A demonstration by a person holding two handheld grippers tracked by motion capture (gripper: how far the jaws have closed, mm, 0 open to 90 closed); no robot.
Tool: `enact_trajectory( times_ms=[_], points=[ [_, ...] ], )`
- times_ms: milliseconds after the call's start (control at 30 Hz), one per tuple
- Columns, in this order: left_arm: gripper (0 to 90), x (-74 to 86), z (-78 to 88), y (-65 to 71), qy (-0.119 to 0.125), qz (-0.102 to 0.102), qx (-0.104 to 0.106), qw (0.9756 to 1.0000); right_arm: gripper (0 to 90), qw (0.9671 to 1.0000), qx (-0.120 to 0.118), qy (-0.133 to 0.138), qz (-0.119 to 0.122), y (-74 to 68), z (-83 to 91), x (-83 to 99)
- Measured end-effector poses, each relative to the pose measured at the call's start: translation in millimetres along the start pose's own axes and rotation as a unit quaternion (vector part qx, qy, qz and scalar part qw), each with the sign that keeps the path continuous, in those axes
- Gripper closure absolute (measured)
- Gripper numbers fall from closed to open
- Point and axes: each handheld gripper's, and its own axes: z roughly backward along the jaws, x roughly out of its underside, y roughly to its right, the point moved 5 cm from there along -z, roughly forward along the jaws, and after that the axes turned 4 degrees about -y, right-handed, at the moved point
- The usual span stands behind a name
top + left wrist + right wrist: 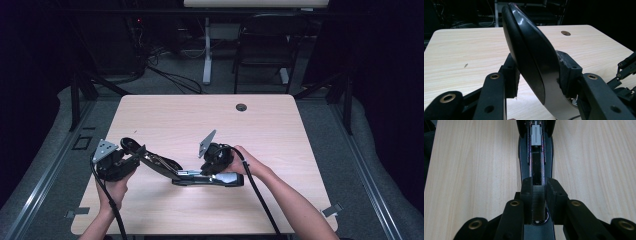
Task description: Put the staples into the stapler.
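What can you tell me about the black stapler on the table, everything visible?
The stapler is black, glossy plastic over metal, and swung wide open. Its base lies flat on the pale wood table near the front edge, with the staple channel exposed and a grey pusher block in it. The lid arm rises leftward at a slant. The left gripper clamps the lid's rounded end; the right gripper holds a strip of staples in the channel from above.

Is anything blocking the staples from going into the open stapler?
Nothing visible does. The right gripper holds the staple strip in line with the stapler's open channel; the grey pusher sits at its far end.
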Motion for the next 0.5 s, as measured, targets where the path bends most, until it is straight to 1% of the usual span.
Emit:
enact_trajectory(
  times_ms=[100, 133, 200, 333, 367, 467, 500],
  points=[
    [57.2, 0.1, 0.0, 0.0, -0.001, 0.000, 0.000, 1.0000, 75.5, 1.0000, 0.002, -0.003, 0.002, 0.5, 0.8, 0.6],
    [57.2, 0.1, 0.0, 0.0, -0.001, 0.000, -0.001, 1.0000, 74.1, 1.0000, 0.005, -0.007, 0.001, 0.6, 1.3, 1.0],
    [57.2, 0.2, -0.1, 0.0, -0.001, 0.000, -0.001, 1.0000, 73.9, 1.0000, 0.004, -0.003, -0.002, 0.1, 0.9, 1.1],
    [57.2, 0.3, -0.1, -0.1, -0.001, 0.001, -0.001, 1.0000, 71.5, 0.9999, 0.011, -0.007, -0.002, 0.8, 2.2, 2.4],
    [57.2, 0.3, -0.1, -0.1, -0.001, 0.000, -0.001, 1.0000, 71.4, 0.9999, 0.011, -0.003, -0.006, 0.2, 2.1, 2.6],
    [57.2, 0.2, -0.1, 0.1, -0.001, 0.000, -0.001, 1.0000, 70.8, 0.9999, 0.013, -0.008, -0.002, 0.5, 5.3, 3.7],
    [57.2, 0.2, -0.1, 0.1, -0.001, 0.000, -0.001, 1.0000, 70.3, 0.9999, 0.012, -0.005, -0.007, -0.3, 6.6, 4.2]
  ],
)
